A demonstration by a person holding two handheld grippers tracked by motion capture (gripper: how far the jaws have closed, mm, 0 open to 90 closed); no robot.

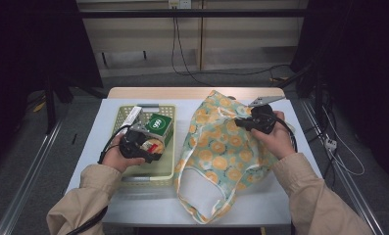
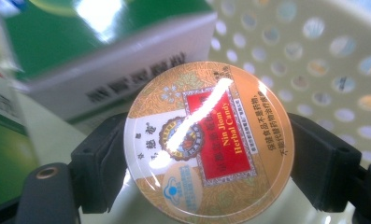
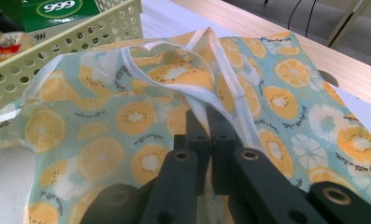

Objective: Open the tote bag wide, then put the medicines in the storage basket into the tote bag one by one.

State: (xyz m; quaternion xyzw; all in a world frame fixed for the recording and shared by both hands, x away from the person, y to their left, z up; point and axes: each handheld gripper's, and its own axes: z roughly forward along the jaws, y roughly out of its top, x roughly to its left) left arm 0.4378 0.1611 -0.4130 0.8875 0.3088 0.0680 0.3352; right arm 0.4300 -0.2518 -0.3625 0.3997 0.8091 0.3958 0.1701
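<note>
Green box [image 1: 159,125] crowds basket [image 1: 166,169]; left gripper [image 1: 150,148] pinches round gold candy tin [image 2: 209,142]; right gripper [image 1: 241,122] clamps fruit-print bag [image 1: 221,156] edge.

Both forearms are clad in tan, beige-khaki sleeves with gathered, loosely creased cuffs. The left gripper [image 1: 153,147] has a rounded black body with a grey angular plate on top; a black cable loops from its rear and trails back along the sleeve. Its jaws are matte black blocks with squared pads, and one arm carries a brass-coloured rivet hole. The right gripper [image 1: 241,122], to the right of the left gripper, is likewise black, with a grey three-cornered plate and a black cable. Its jaw arms are dark grey bars, each with round pivot holes.
</note>
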